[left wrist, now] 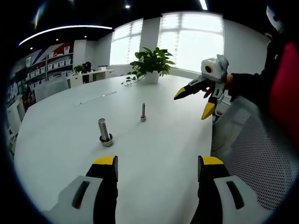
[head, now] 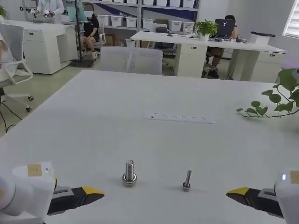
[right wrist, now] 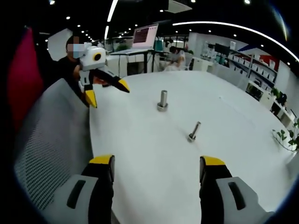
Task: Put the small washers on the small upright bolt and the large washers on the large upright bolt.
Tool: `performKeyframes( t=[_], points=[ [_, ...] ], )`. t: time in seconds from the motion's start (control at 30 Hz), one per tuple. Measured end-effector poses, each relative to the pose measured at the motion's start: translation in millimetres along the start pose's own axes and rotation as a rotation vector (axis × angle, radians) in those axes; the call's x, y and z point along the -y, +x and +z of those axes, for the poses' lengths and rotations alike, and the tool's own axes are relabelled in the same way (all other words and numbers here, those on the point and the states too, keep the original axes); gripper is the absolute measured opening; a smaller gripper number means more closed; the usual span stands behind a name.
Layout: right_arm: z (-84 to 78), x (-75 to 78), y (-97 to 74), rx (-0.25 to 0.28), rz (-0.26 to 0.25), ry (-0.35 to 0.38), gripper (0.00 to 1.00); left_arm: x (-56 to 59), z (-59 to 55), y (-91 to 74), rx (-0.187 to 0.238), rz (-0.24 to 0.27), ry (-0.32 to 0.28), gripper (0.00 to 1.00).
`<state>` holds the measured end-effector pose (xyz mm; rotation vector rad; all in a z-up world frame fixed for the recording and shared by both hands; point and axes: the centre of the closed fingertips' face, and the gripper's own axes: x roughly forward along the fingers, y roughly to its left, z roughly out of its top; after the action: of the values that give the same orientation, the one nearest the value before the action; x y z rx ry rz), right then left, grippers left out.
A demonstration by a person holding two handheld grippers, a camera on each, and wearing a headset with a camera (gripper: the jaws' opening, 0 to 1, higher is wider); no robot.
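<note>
Large bolt [head: 129, 172] and small bolt [head: 187, 180] standing near each other on white worktop [head: 154, 93]; power strip [head: 180, 117] beyond, leafy plant [head: 288, 80] at right, office desks [head: 205, 44] behind. Left hand-held gripper [left wrist: 159, 161] and right hand-held gripper [right wrist: 156, 161]: jaws apart, empty.

A: Where do the bolts stand?
B: On the table [head: 93, 116], between the grippers: large bolt [head: 129, 171] nearer the left gripper [left wrist: 159, 161], small bolt [head: 187, 180] nearer the right gripper [right wrist: 157, 161].
A: Washers [head: 129, 178]?
B: Seemingly round the large bolt's base.
</note>
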<state>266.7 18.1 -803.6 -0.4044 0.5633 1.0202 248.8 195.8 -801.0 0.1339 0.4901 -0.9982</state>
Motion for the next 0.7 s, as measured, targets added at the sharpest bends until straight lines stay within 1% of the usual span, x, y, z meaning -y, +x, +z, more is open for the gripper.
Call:
performKeyframes(
  t=[0.2,0.27,0.5,0.7],
  points=[
    [-2.2,-0.1,5.5,-0.004,0.007,0.003,0.78,-1.4,-4.0,0.9,-0.007,0.003,-0.012,0.7],
    [-2.1,-0.4,6.9,-0.004,0.01,0.001,0.78,-2.6,-5.3,1.0,-0.01,0.009,-0.017,0.72],
    [-2.8,-3.5,9.4,-0.006,0.023,0.005,0.78,-1.2,-7.7,1.5,-0.017,0.006,-0.025,0.72],
    [-3.6,-4.8,9.2,-0.011,0.024,0.001,0.78,-0.3,-9.3,1.1,-0.02,0.005,-0.03,0.72]
  ],
)
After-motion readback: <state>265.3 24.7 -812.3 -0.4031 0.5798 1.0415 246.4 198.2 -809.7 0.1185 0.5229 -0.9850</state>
